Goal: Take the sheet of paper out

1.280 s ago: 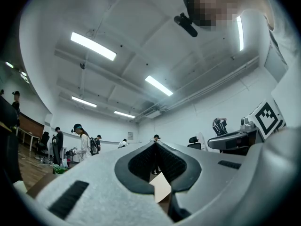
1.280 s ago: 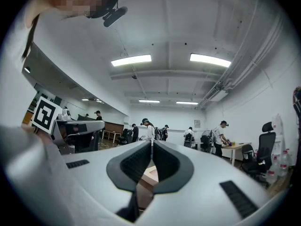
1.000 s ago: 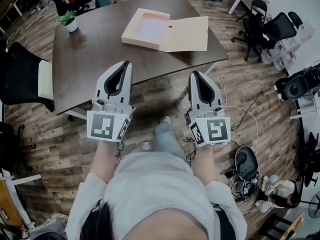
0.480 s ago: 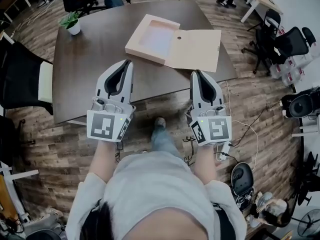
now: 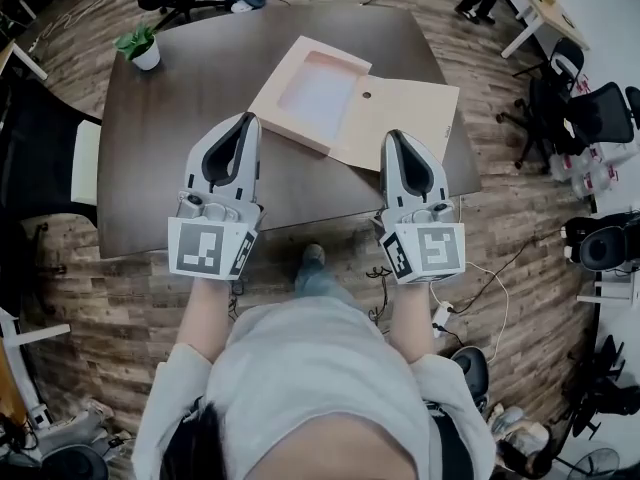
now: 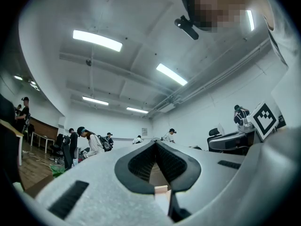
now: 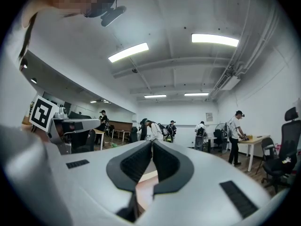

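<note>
An open tan box file (image 5: 405,118) lies on the dark brown table (image 5: 180,108), its lid flap folded out to the right. A pale pinkish sheet of paper (image 5: 322,83) lies flat in its tray. My left gripper (image 5: 246,119) is over the table's near part, left of and short of the box, jaws shut and empty. My right gripper (image 5: 392,136) hovers at the near edge of the lid flap, also shut on nothing. In the left gripper view the fingertips (image 6: 155,142) meet; in the right gripper view the fingertips (image 7: 151,141) meet too.
A small potted plant (image 5: 140,43) stands at the table's far left corner. A black chair (image 5: 40,158) is at the table's left side, and office chairs (image 5: 590,113) stand to the right. Cables (image 5: 480,288) trail on the wood floor. People stand beyond the table.
Both grippers have travelled forward from over the floor to above the table's near edge. The box file now lies closer to them. Both stayed shut.
</note>
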`<state>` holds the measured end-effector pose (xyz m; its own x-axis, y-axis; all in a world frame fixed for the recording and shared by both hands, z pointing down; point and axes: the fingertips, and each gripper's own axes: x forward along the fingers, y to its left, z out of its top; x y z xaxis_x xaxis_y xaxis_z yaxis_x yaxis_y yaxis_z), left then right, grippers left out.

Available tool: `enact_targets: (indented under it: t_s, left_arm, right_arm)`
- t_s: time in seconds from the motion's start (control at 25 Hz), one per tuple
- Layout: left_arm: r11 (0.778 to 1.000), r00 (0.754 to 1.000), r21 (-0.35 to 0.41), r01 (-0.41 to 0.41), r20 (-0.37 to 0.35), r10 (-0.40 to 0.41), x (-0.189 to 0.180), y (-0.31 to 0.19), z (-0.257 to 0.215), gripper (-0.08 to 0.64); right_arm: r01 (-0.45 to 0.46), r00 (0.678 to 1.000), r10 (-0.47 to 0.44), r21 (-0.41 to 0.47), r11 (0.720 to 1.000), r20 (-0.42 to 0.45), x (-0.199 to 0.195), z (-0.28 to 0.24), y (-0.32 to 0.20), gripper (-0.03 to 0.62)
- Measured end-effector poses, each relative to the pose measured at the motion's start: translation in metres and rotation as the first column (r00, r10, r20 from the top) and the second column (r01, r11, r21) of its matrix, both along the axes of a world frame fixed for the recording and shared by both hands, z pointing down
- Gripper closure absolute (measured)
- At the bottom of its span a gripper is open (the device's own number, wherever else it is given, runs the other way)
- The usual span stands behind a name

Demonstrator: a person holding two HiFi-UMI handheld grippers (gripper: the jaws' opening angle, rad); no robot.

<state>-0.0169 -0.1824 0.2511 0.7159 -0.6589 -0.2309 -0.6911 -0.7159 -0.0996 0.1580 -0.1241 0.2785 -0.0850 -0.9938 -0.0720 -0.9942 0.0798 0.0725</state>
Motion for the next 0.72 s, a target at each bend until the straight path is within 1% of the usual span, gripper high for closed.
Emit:
enact_targets:
  t_s: [0.24, 0.4, 0.56, 0.64, 0.72]
  left_arm:
    - [0.999, 0.999, -0.002, 0.035, -0.004, -0.035, 0.024, -0.036, 0.002, 0.551]
    - [0.998, 0.998, -0.011, 0.06, -0.003, -0.06, 0.036, -0.057, 0.006, 0.551]
    - [0.995, 0.995, -0.024, 0.096, 0.005, -0.096, 0.041, -0.077, 0.013, 0.551]
    - [0.993, 0.993, -0.03, 0.115, 0.012, -0.114, 0.042, -0.084, 0.017, 0.551]
    - [0.991, 0.991, -0.034, 0.132, 0.02, -0.131, 0.042, -0.09, 0.02, 0.551]
  right_arm:
    - [0.035, 0.999, -0.034, -0.06, 0.998, 0.012, 0.026, 0.011, -0.048, 0.574]
    - [0.056, 0.998, -0.049, -0.149, 0.987, 0.047, 0.044, 0.029, -0.082, 0.574]
    - [0.1, 0.988, -0.066, -0.254, 0.962, 0.139, 0.059, 0.056, -0.116, 0.574]
    - [0.13, 0.979, -0.073, -0.309, 0.942, 0.189, 0.063, 0.074, -0.13, 0.574]
    - [0.172, 0.963, -0.081, -0.356, 0.919, 0.256, 0.066, 0.092, -0.142, 0.573]
